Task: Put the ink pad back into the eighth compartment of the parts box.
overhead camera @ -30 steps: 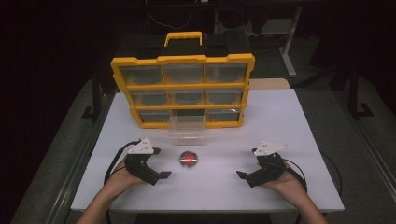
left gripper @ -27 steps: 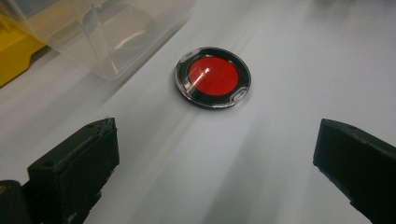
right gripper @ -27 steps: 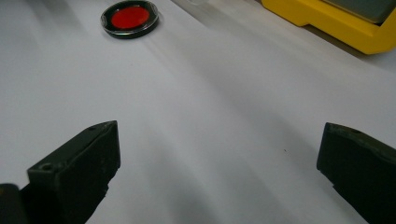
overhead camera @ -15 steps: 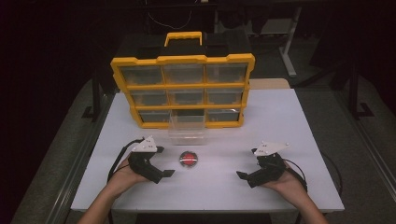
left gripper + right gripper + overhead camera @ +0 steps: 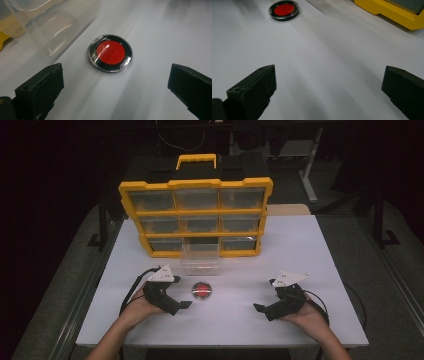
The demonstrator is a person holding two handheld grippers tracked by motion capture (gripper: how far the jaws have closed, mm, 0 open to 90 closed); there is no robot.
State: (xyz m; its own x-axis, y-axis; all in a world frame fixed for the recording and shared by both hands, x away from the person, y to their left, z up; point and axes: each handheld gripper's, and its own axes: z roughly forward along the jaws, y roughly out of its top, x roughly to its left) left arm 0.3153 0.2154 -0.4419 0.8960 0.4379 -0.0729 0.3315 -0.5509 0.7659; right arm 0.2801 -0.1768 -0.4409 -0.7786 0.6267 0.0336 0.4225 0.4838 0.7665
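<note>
A: Where is the disc?

B: Flat on the table, just ahead of the left gripper and between the lines of its two jaws. In the left gripper view it lies beyond the jaw tips, slightly toward the left one, touching neither.

A: What does it look like?

B: Round, red in the middle, with a black ring and a clear rim.

A: How does the left gripper stand?

B: Spread wide, nothing between the jaws. One jaw shows at each lower corner of its own view, with bare table between them. From the high view it sits low over the table, pointing toward the disc.

A: What else is close to it?

B: A clear drawer, ahead and to its left, just beyond the disc and not touching it. Behind the drawer stands the yellow organizer, with the drawer pulled out of its bottom row.

A: And the right gripper?

B: Also wide apart and holding nothing. It is well away from the disc. In the right gripper view the disc lies far ahead and off to its left, and a corner of the organizer shows ahead to its right.

A: Is either gripper touching anything?

B: Neither touches the disc or the drawer; whether they touch the table, I can't tell.
</note>
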